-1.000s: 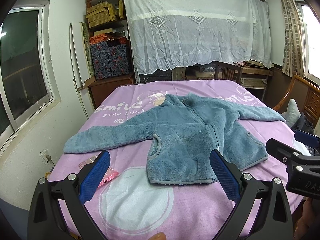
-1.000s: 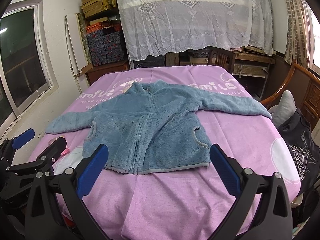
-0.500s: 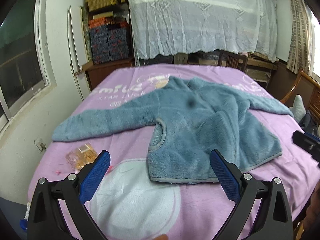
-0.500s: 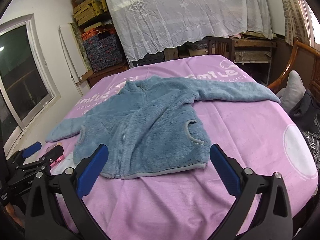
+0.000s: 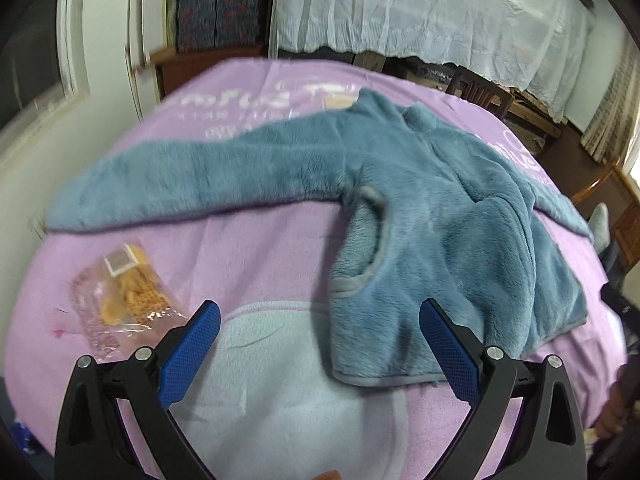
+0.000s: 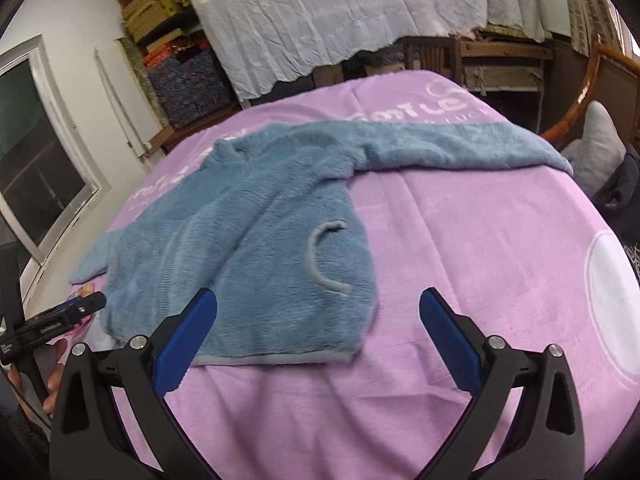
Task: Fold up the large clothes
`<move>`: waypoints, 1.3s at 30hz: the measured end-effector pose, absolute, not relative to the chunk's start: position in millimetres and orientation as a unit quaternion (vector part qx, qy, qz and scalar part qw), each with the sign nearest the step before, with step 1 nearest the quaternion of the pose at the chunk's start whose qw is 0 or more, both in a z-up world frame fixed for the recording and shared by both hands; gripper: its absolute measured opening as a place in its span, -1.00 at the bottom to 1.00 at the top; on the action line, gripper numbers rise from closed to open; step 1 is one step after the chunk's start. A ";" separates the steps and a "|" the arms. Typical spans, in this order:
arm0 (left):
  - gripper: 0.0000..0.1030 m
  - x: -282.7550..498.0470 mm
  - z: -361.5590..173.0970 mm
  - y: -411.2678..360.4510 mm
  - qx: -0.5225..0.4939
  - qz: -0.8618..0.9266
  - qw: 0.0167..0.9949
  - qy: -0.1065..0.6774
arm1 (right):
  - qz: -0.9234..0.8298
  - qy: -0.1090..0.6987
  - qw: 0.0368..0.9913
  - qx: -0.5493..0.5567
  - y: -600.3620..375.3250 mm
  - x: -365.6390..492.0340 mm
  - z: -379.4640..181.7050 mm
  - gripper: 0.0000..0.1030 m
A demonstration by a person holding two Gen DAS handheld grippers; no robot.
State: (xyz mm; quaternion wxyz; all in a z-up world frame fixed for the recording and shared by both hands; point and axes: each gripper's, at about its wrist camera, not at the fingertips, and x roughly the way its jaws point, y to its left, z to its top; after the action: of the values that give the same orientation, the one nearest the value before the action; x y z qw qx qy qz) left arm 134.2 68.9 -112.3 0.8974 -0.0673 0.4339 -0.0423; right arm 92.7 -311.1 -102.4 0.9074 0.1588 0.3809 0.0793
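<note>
A blue fleece jacket (image 5: 432, 232) lies flat and front up on the purple bed cover (image 5: 256, 256), both sleeves spread out sideways. It also shows in the right wrist view (image 6: 256, 248). My left gripper (image 5: 318, 344) is open and empty, above the bed near the jacket's lower left hem corner. My right gripper (image 6: 318, 344) is open and empty, above the bed near the jacket's lower right hem corner. The left gripper's tip (image 6: 86, 306) shows at the left edge of the right wrist view.
A clear plastic snack bag (image 5: 124, 296) lies on the bed, left of the left gripper. A window (image 6: 32, 160) and white wall are on the left. Stacked boxes (image 6: 188, 76) and a white curtain (image 6: 344, 16) stand behind the bed. A wooden chair (image 6: 576, 112) stands at the right.
Both grippers have moved forward and lower toward the jacket's hem. The left view has tilted down to the left sleeve and snack bag. Both grippers stay open.
</note>
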 end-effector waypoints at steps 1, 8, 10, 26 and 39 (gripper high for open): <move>0.93 137.7 -115.0 73.5 -0.079 -0.052 0.891 0.444 | 0.074 0.390 0.902 0.171 -318.0 96.8 -107.6 0.92; 0.93 153.6 -132.1 74.4 -0.103 -0.104 0.866 0.477 | 0.112 0.434 0.845 0.291 -347.6 119.5 -140.3 0.92; 0.93 154.4 -132.8 70.7 -0.104 -0.120 0.864 0.478 | 0.116 0.433 0.849 0.281 -345.1 123.4 -137.5 0.92; -0.79 152.5 -109.0 82.4 -0.157 -0.161 0.865 0.449 | 0.206 0.450 0.831 0.254 -318.5 119.8 -116.9 -0.72; -0.53 105.8 -129.5 87.1 -0.126 -0.159 0.848 0.490 | 0.192 0.503 0.819 0.199 -310.4 77.2 -127.5 -0.59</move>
State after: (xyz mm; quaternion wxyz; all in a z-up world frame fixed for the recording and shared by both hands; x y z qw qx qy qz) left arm 105.8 87.1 -129.5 0.8481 -0.1260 0.4896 -0.1586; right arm 77.2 -310.4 -127.5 0.8188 0.1992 0.5030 0.1919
